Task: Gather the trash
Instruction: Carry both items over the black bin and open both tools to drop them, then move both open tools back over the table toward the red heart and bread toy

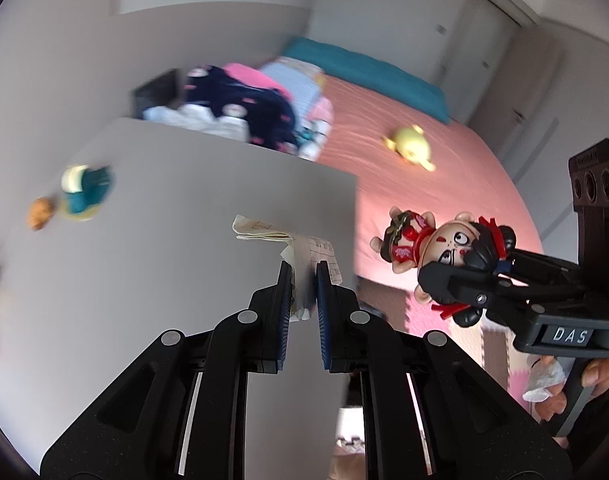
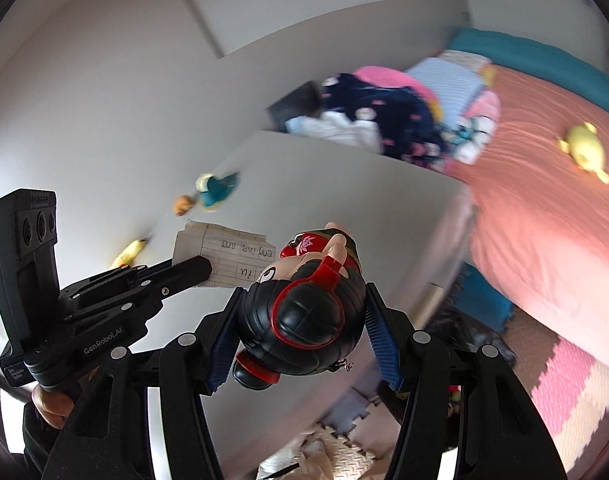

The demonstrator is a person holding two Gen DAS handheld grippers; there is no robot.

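The left gripper [image 1: 304, 276] is pinched narrow on a paper [image 1: 304, 256], seemingly above the table [image 1: 164, 240] edge. The right gripper [image 2: 304, 312] clamps a doll [image 2: 304, 320] wide, beside the bed [image 2: 544, 220].

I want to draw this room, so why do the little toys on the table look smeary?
Left wrist view: the teal toy on the table is motion-blurred, while the paper stays sharper. Right wrist view: the doll is crisp, the bed soft, and walls bend from fisheye.
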